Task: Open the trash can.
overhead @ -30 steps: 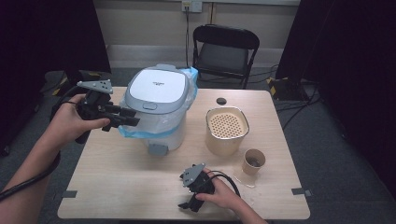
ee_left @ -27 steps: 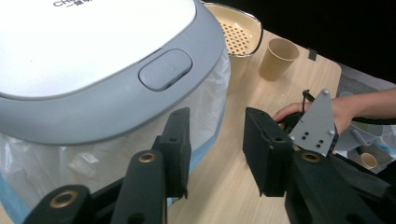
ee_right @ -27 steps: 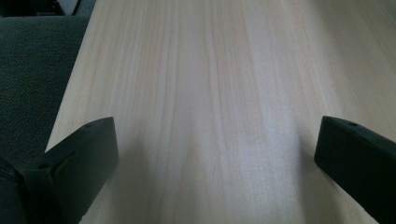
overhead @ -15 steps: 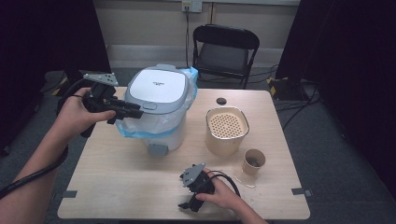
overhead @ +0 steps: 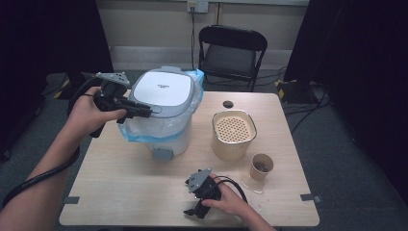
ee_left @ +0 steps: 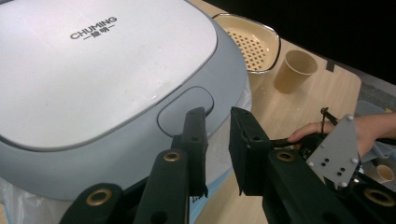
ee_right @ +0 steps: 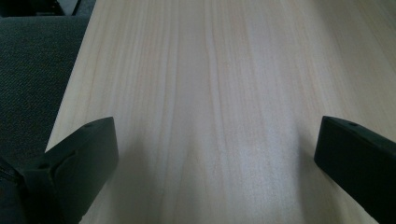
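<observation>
Left gripper view: "CHUMING" on lid [ee_left: 93,70]

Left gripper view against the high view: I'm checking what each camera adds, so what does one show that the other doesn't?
The left gripper view alone makes the lid's brand lettering and oval push button legible, with the left gripper nearly closed on nothing. The high view alone has the black chair and the bin's pedal. Both show the bin, strainer pot, paper cup and right gripper.
</observation>
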`<state>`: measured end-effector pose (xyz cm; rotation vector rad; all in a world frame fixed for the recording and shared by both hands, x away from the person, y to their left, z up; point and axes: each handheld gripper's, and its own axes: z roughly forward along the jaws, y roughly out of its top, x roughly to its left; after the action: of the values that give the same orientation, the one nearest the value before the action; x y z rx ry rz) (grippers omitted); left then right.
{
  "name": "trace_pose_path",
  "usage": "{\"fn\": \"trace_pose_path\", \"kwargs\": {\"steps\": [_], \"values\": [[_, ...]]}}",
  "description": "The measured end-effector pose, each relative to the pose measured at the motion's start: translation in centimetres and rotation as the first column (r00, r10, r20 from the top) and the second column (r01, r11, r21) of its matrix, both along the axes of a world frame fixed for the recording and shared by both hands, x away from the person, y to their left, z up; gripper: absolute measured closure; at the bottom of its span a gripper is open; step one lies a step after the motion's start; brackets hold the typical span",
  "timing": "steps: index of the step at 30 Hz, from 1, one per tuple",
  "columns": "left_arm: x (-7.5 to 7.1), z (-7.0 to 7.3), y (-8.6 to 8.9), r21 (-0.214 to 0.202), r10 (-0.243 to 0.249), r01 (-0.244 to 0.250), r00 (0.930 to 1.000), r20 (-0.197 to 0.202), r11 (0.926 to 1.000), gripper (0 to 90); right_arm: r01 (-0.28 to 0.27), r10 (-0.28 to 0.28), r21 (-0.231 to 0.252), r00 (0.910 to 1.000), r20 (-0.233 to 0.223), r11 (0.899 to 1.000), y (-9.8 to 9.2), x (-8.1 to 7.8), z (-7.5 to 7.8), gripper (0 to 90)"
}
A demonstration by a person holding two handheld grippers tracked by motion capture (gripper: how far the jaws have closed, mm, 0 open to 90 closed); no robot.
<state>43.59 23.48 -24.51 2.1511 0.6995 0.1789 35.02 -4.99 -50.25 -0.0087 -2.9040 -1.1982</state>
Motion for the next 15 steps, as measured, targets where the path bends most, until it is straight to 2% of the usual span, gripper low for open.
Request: {"fn": "trace_pose_path", "kwargs": {"steps": [12, 15], "values": [[1.1, -0.2, -1.0, 0.018, 0.019, -0.020, 0.9998, 0.006, 0.9997, 89.6, 0.000, 0.000, -0.001, 1.0000, 0.001, 1.000, 0.0, 0.0, 0.0, 0.0], [1.2, -0.2, -1.1, 0.021, 0.031, -0.031, 0.9995, 0.004, 0.9993, 90.0, 0.002, -0.002, -0.002, 1.0000, -0.002, 1.000, 0.0, 0.0, 0.0, 0.0]]}}
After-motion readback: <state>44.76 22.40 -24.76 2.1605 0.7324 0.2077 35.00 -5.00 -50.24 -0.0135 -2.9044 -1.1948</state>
